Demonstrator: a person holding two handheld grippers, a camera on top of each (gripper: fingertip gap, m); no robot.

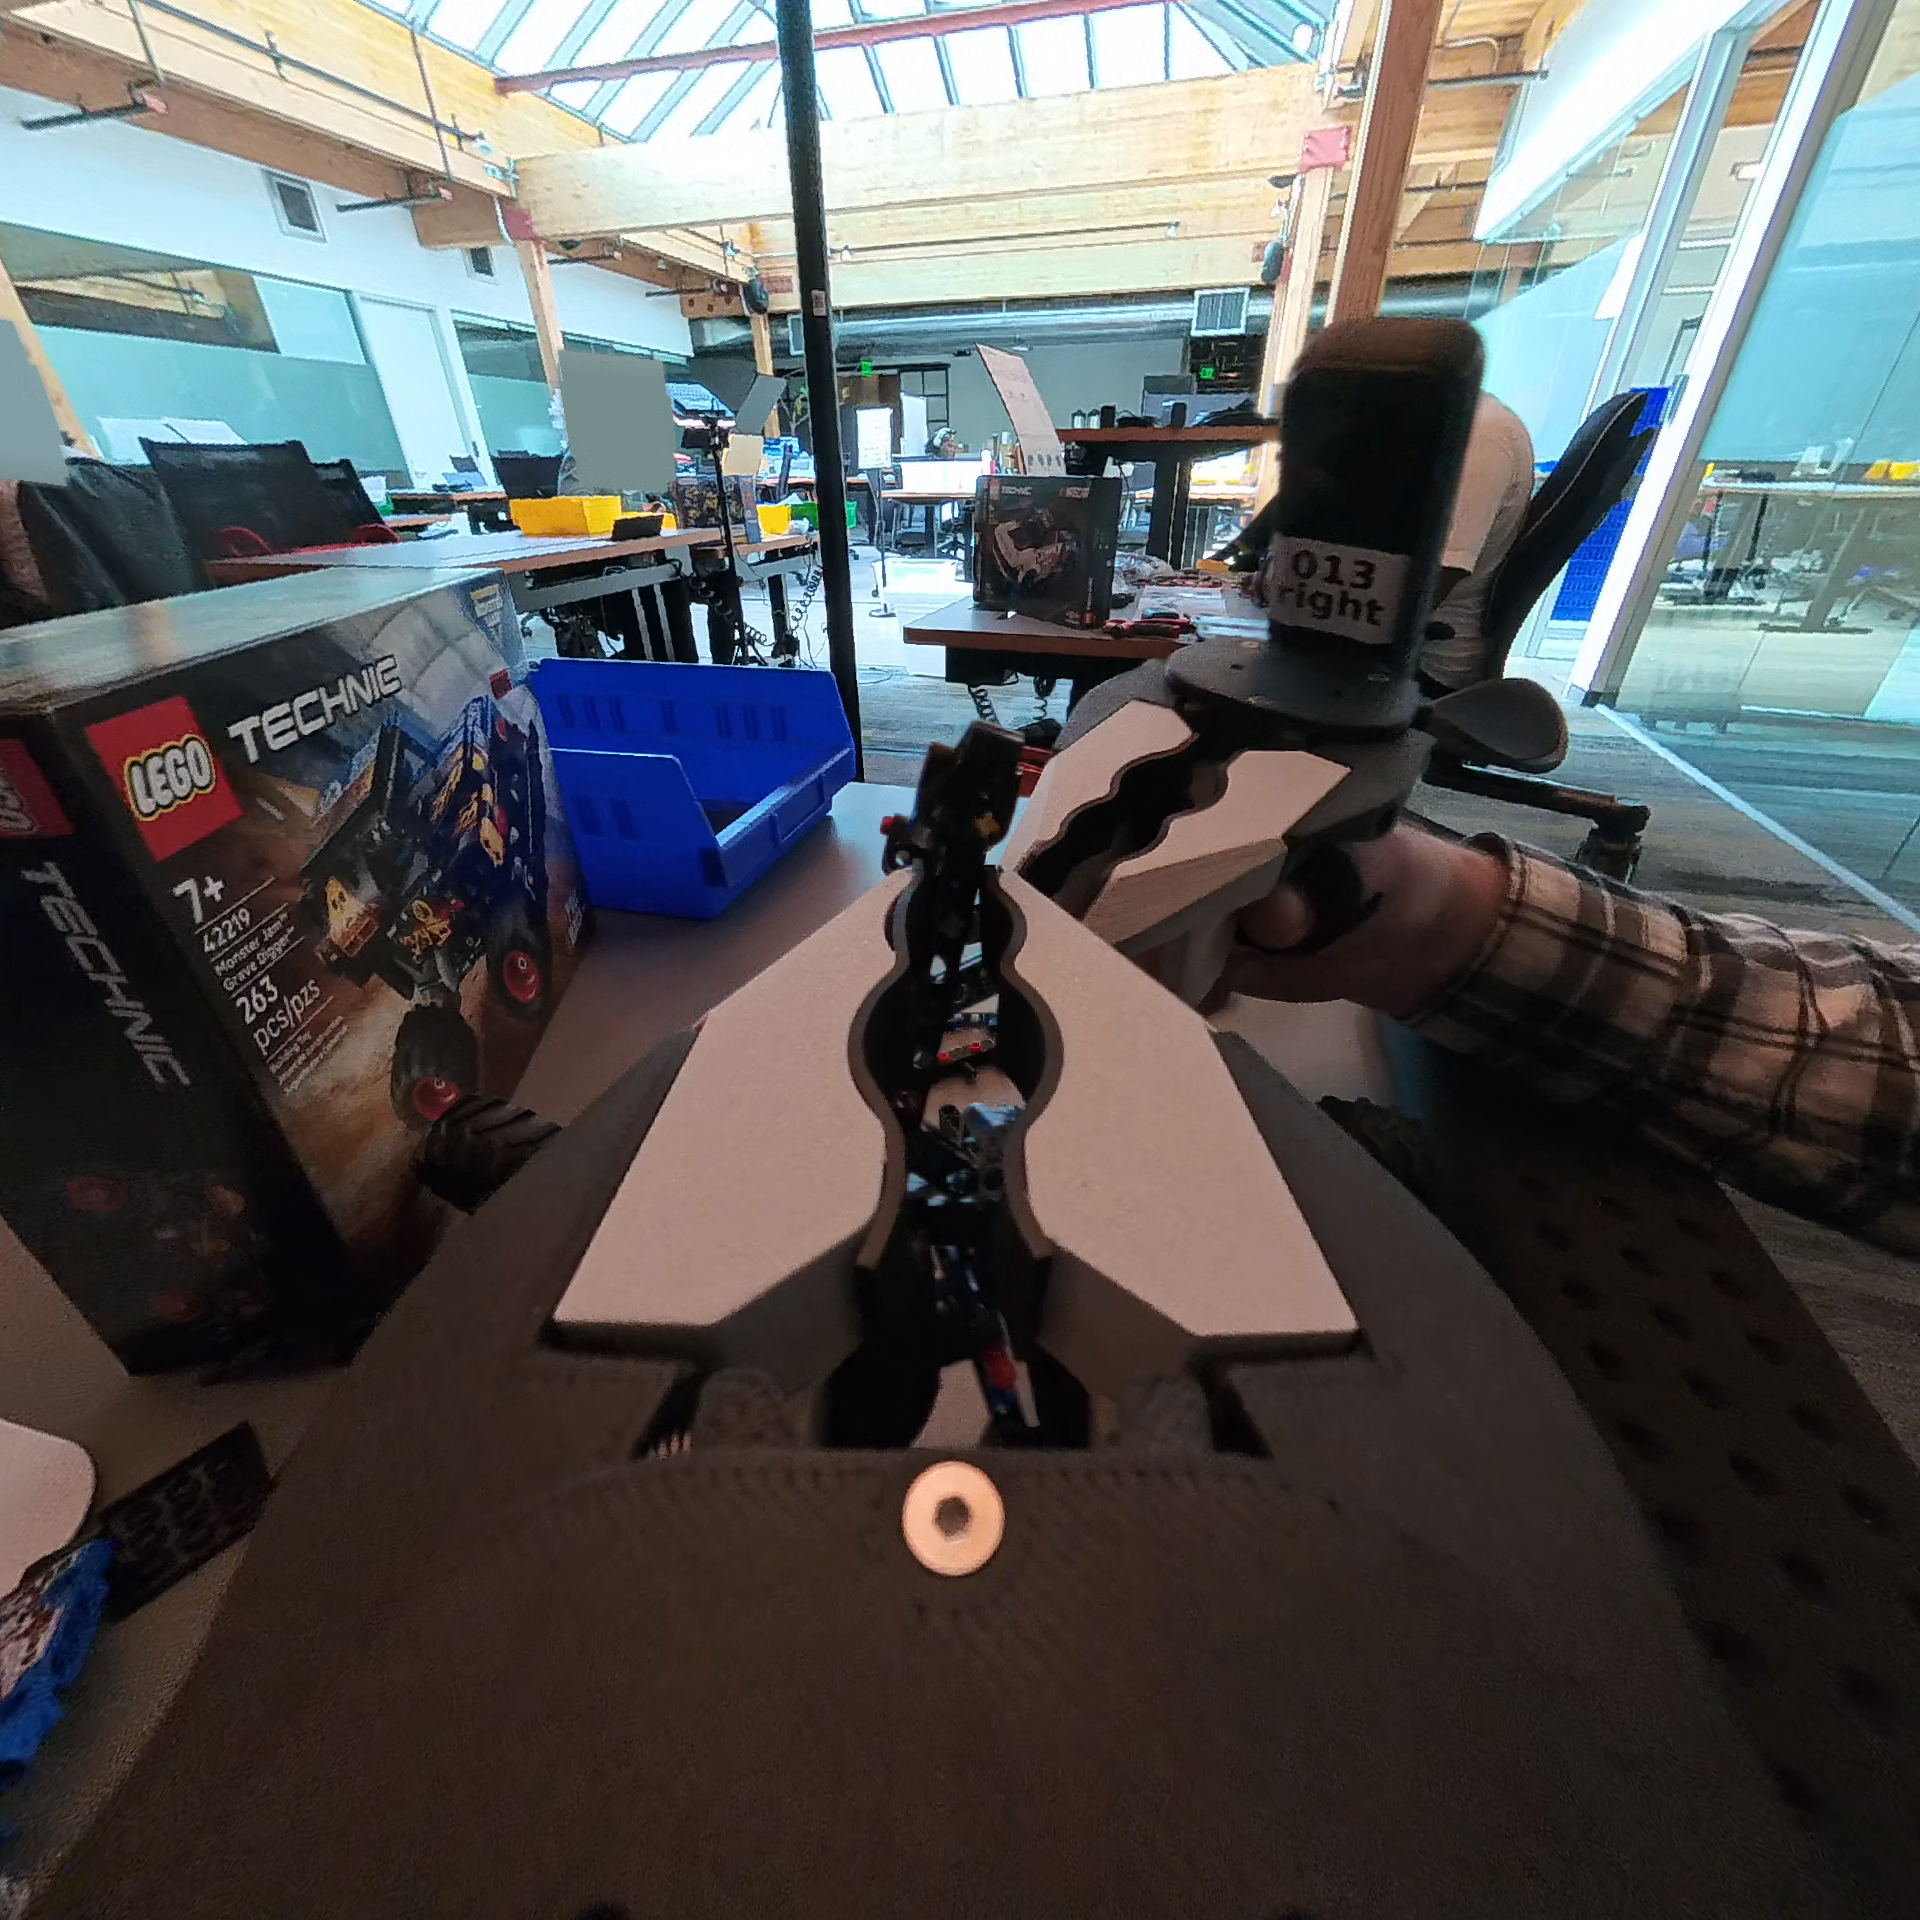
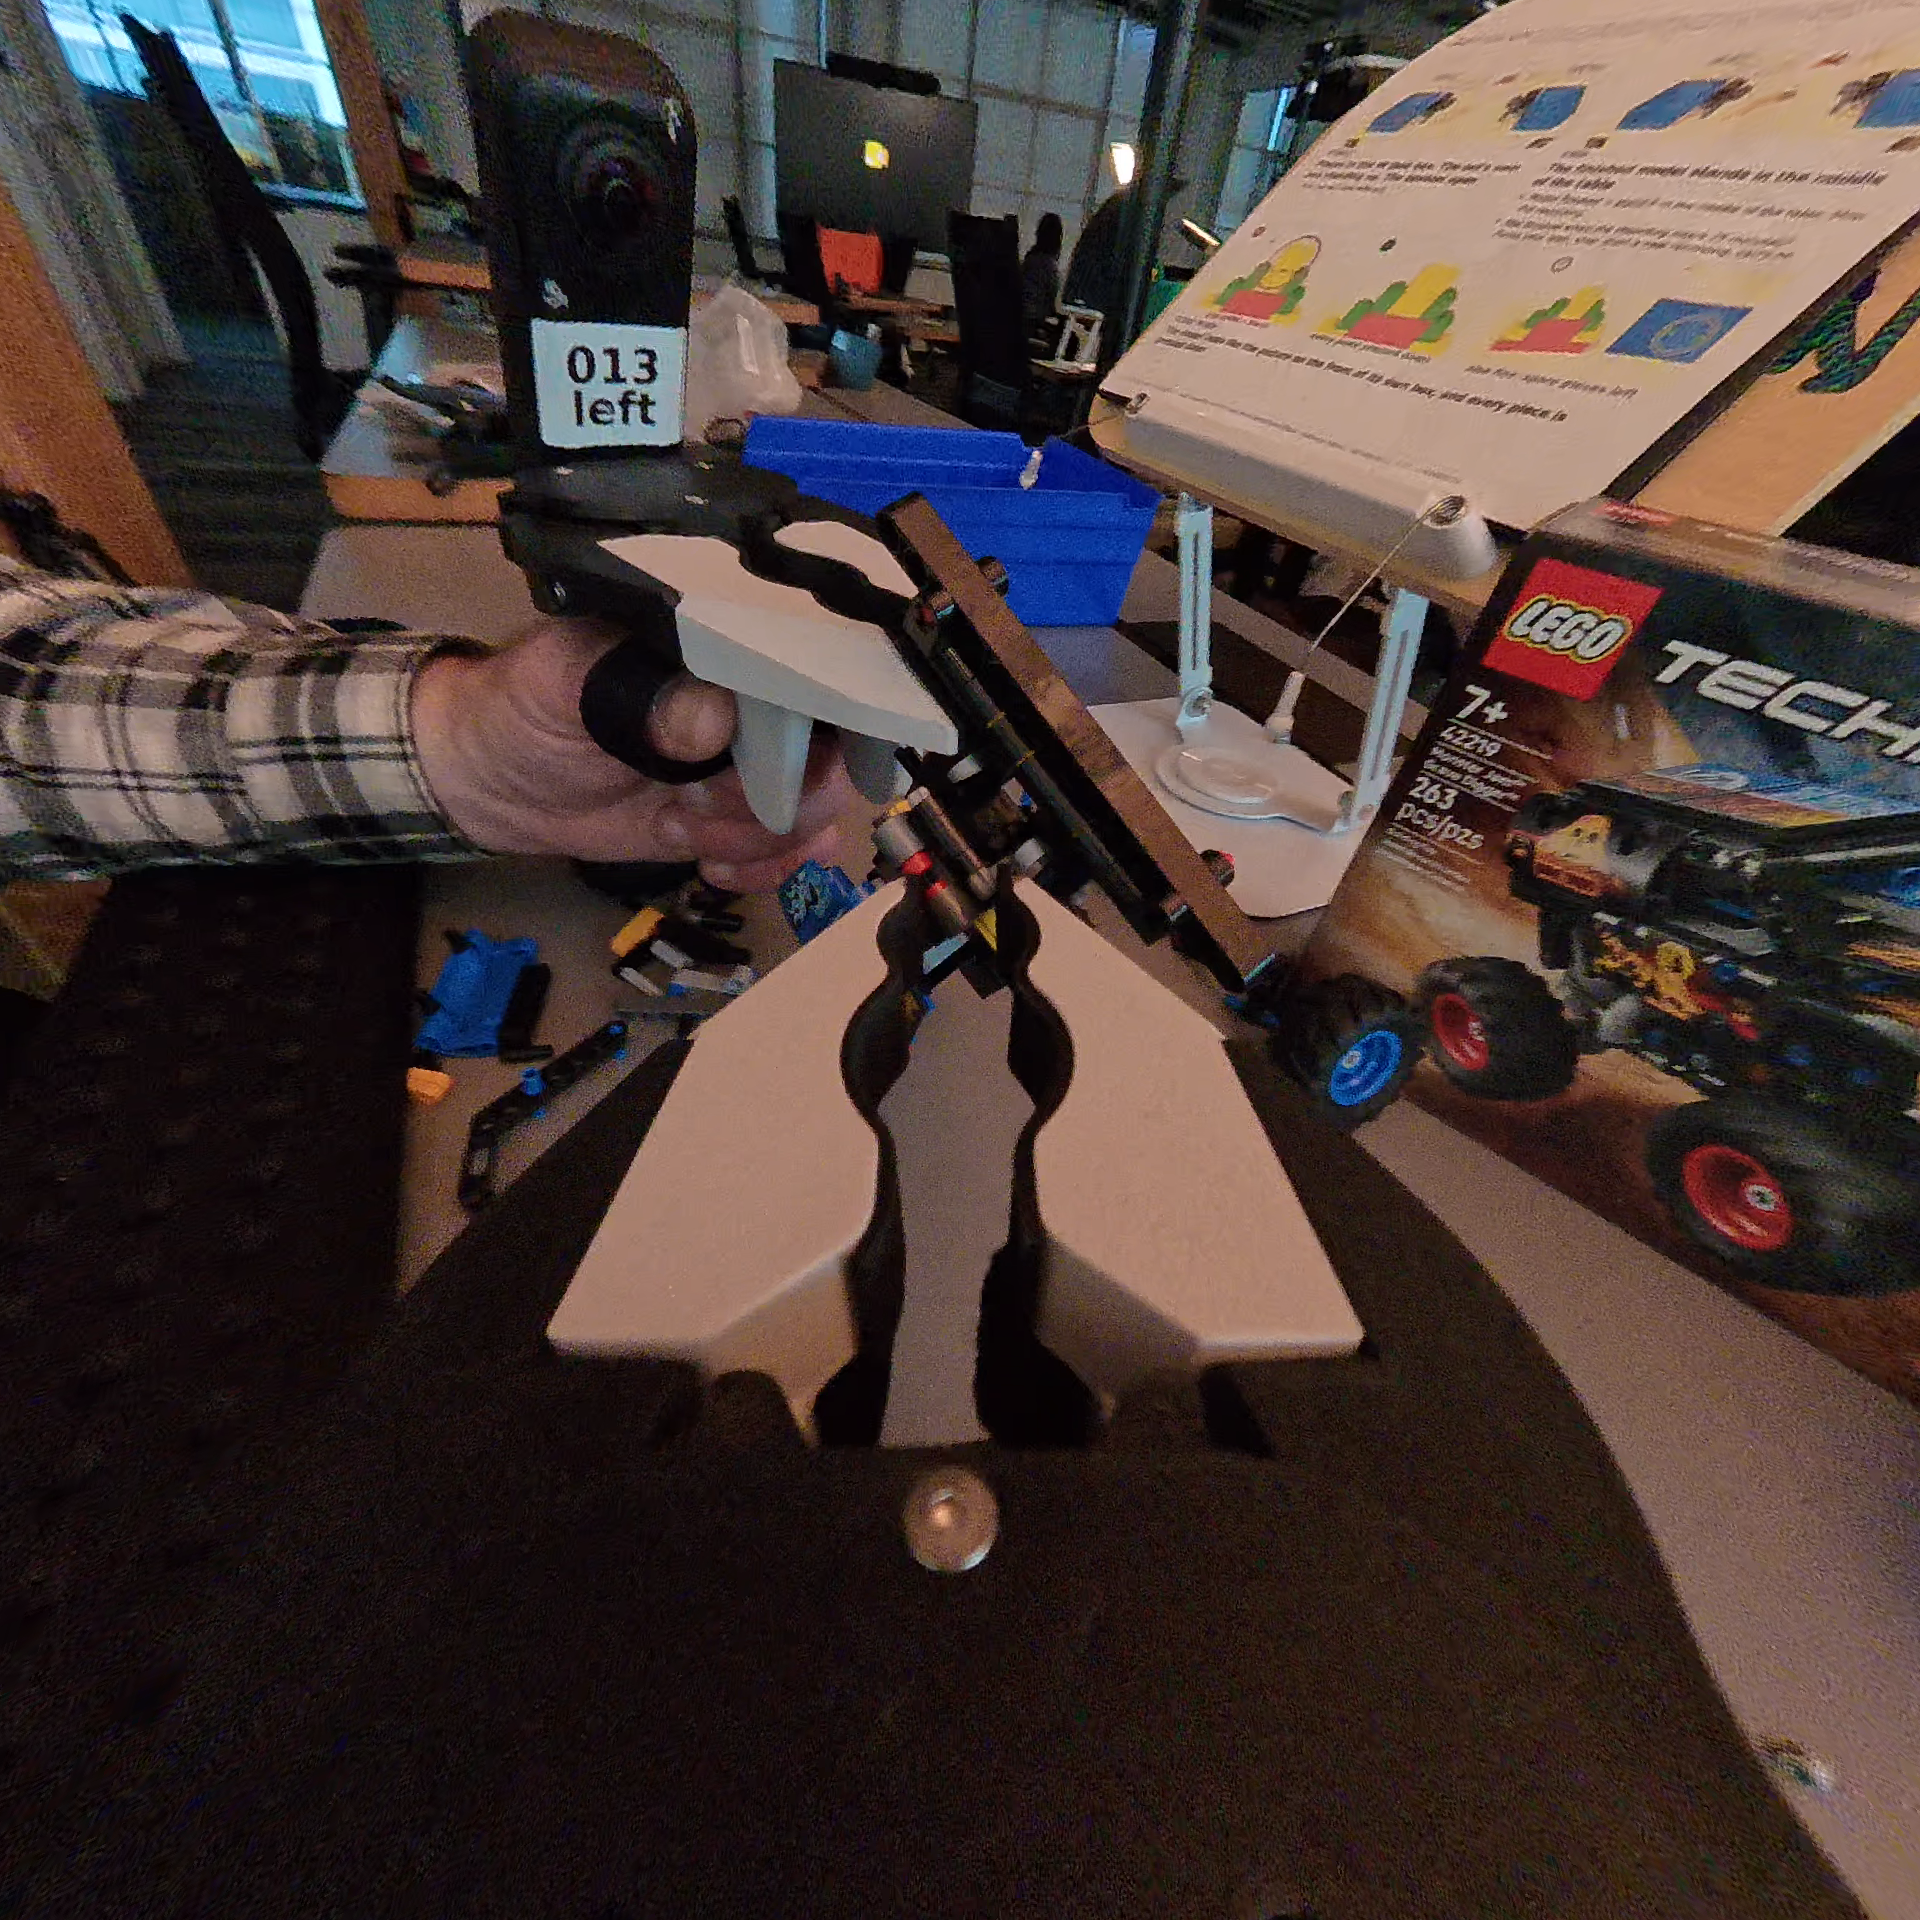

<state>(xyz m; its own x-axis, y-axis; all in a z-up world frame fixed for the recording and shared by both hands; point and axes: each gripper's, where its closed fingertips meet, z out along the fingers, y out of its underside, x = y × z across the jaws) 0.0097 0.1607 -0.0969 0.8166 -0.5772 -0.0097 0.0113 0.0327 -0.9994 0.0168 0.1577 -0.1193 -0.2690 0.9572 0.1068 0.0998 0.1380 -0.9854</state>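
Black brick-built chassis assembly point(image 2: 1049, 769) with red, blue, grey pins: tilted, lifted above table, clamped between left gripper point(image 1: 961, 894) and right gripper point(image 2: 961, 935) tips.

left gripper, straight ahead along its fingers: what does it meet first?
The left gripper is shut on the black brick assembly, which sticks out past its fingertips. Just beyond that sits the right gripper, probably the first contact. Depth is unclear; the blue bin lies off left.
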